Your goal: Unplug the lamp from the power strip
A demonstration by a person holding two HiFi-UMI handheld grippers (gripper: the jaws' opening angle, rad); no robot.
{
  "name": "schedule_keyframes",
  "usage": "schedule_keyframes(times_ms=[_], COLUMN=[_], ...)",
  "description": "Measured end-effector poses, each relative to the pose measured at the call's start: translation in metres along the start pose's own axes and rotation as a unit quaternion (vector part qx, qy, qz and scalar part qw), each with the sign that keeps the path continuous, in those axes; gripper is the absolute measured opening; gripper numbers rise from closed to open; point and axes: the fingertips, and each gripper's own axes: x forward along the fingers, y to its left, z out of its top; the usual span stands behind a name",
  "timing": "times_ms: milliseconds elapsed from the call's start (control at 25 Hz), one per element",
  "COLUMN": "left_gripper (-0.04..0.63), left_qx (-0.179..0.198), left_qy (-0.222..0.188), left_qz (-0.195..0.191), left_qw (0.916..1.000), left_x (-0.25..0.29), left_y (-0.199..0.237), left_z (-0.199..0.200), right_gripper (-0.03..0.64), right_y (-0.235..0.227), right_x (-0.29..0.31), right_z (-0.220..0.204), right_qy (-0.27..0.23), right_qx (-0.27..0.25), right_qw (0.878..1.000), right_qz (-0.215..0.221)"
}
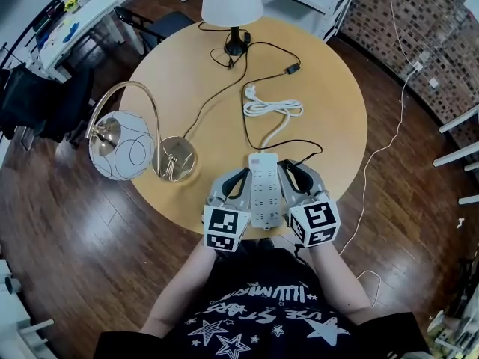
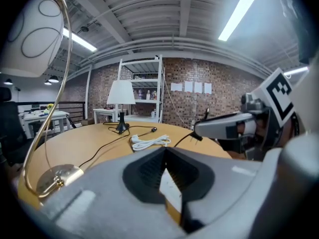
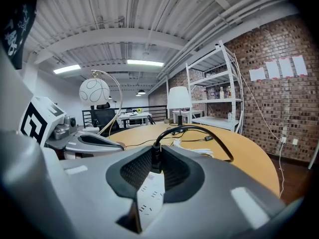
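Note:
A white power strip lies at the near edge of the round wooden table. A black plug sits in its right side, and my right gripper is shut on that plug. The plug's black cord loops away over the table towards the white-shaded lamp at the far edge. My left gripper is against the strip's left side with its fingertips together. In the left gripper view the white strip shows under the jaws. In the right gripper view the strip lies below the plug.
A gold arc lamp with a white globe stands at the table's left, its base close to my left gripper. A coiled white cord lies mid-table. White shelving and a brick wall stand beyond.

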Motion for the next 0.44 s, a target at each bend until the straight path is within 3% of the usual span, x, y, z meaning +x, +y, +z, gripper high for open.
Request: schedule_keyframes(times_ms=[240, 440], left_gripper=[0.003, 0.003], left_qx=[0.002, 0.001], left_qy=[0.006, 0.004], left_qz=[0.002, 0.002], left_qw=[1.0, 1.0], left_x=[0.014, 0.004], left_y=[0.001, 0.021], left_z=[0.001, -0.015], right_gripper=[0.057, 0.057], right_y=[-0.014, 0.005], right_x=[0.008, 0.021], right_z=[-0.002, -0.013], right_qy=[0.003, 0.001], right_qx=[0.003, 0.001], right_qw=[1.0, 1.0], right_qz=[0.003, -0.001])
